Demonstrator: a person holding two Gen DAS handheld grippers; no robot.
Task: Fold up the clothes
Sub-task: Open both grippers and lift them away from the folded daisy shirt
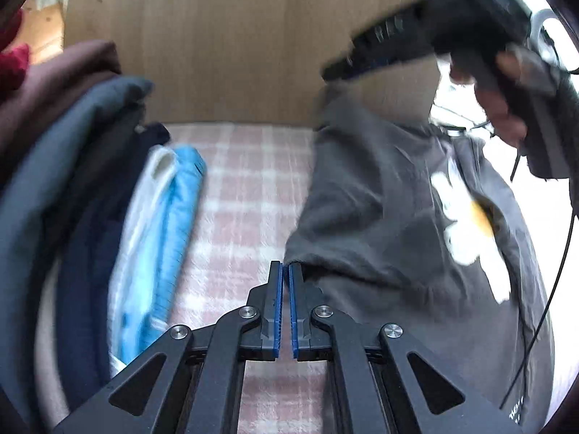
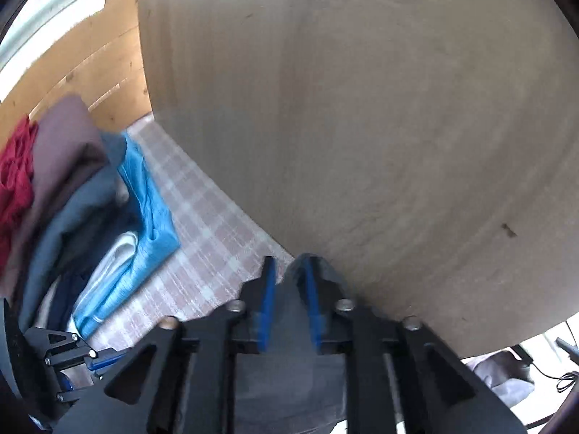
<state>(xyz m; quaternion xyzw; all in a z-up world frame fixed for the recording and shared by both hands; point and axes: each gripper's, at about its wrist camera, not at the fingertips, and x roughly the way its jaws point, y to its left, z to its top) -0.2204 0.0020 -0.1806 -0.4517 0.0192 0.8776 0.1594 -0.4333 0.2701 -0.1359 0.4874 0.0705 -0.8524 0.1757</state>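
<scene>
A dark grey T-shirt (image 1: 380,199) with a white daisy print (image 1: 466,224) hangs over the pink checked blanket (image 1: 246,195). My left gripper (image 1: 286,267) is shut, and the shirt's lower corner is pinched at its blue-padded tips. A hand (image 1: 503,108) holds my right gripper (image 1: 327,72) at the upper right, and the shirt's top edge hangs from it. In the right wrist view the right gripper (image 2: 287,264) has its jaws partly apart. The grey T-shirt (image 2: 289,372) is bunched between them and drapes over the right finger.
Folded clothes are stacked on the left, among them a light blue piece (image 1: 173,217) (image 2: 152,217), grey, navy, brown and red ones. A wooden board (image 1: 217,36) (image 2: 362,126) stands upright behind the blanket (image 2: 202,238). A black cable (image 1: 557,271) hangs at the right.
</scene>
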